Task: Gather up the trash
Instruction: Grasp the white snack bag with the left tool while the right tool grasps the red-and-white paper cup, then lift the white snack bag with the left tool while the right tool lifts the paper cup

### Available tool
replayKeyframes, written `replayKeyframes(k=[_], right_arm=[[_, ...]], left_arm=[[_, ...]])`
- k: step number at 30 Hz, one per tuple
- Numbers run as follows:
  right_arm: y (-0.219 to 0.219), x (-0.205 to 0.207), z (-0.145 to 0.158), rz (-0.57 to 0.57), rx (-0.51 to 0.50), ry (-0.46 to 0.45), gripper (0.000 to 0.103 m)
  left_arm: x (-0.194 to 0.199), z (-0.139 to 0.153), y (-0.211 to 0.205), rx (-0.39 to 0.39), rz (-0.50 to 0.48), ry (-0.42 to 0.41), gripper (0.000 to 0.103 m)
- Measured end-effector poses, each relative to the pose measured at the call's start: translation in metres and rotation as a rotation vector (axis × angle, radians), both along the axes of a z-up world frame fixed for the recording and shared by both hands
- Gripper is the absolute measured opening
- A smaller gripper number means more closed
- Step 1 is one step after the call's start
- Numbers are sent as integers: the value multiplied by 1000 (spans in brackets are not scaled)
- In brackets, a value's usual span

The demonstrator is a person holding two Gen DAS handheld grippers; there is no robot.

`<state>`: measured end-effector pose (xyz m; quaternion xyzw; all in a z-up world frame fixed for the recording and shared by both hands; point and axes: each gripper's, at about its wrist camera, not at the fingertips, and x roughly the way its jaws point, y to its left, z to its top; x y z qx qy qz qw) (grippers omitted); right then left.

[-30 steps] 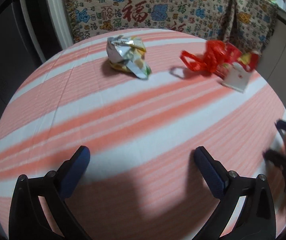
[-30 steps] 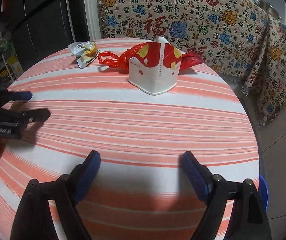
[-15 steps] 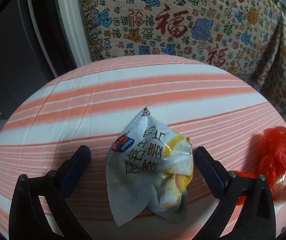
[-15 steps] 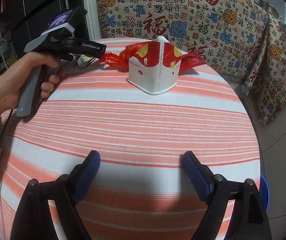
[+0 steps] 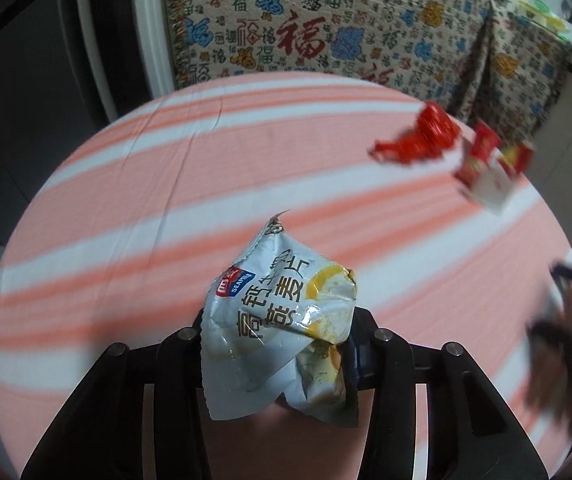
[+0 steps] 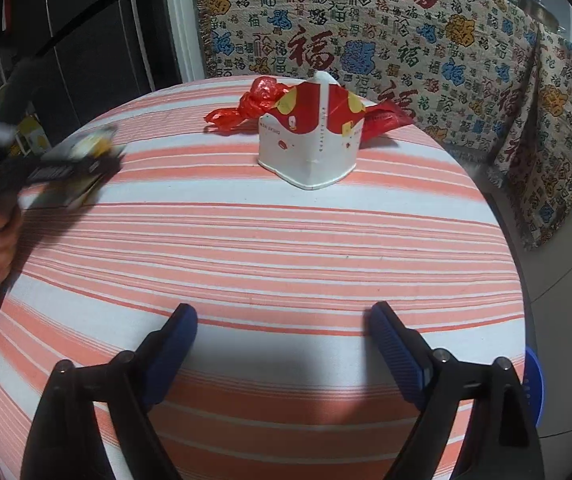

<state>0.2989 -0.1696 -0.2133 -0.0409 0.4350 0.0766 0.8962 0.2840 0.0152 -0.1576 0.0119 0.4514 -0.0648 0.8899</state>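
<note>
While its jaws are closing, the left gripper (image 5: 278, 344) clamps a crumpled wrapper (image 5: 282, 320), held clear above the striped table (image 5: 126, 200). The right gripper (image 6: 282, 344) hovers over the near table edge, its jaws opening with nothing between them. A red-and-white carton (image 6: 309, 140) stands at the far side, touching a red bag (image 6: 254, 104).

Right gripper (image 6: 282, 344): black arms, ribbed blue pads, silver screw heads. Left gripper (image 5: 278, 344): same black arms, silver screws; grey handle, cream fuzzy sleeve at edge.
</note>
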Motion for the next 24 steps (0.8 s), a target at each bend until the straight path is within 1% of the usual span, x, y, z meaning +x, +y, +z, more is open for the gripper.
replayKeyframes(k=[1, 2, 4, 5, 6, 8, 10, 12, 13, 14, 15, 17, 18, 21, 24], right_arm=[[1, 3, -1, 22, 1, 7, 98], [3, 7, -1, 37, -20, 9, 98], [2, 21, -2, 58, -32, 17, 98], [1, 27, -2, 52, -33, 17, 98], [-1, 38, -1, 43, -30, 21, 98], [-3, 61, -1, 25, -29, 25, 98], [-3, 83, 0, 17, -28, 29, 98], [-1, 99, 3, 16, -33, -4, 97], [-1, 104, 6, 17, -23, -34, 93], [0, 108, 8, 21, -8, -52, 82], [1, 110, 9, 32, 12, -57, 52], [6, 109, 10, 40, 22, -59, 33], [10, 103, 10, 55, 15, -61, 26], [22, 74, 15, 123, 23, -58, 23], [34, 25, 21, 197, 89, -33, 23]], left_arm=[[-11, 0, 4, 3, -2, -2, 48], [-25, 0, 6, 13, 1, -6, 51], [-36, -1, 9, 22, 3, -5, 59], [-39, -2, 8, 25, 1, -2, 73], [-39, -3, 8, 27, -4, 0, 84], [-38, -8, 7, 42, 5, -10, 93], [-37, -8, 9, 34, 15, -7, 95], [-37, -9, 10, 35, 19, -5, 97], [-36, -8, 10, 36, 20, -4, 97], [-36, -8, 10, 35, 21, -3, 97], [-35, -8, 10, 34, 21, -2, 98], [-35, -8, 10, 34, 21, -2, 98], [-35, -8, 11, 35, 21, -2, 98], [-34, -8, 11, 35, 20, -2, 98], [-34, -8, 12, 35, 20, 1, 98]])
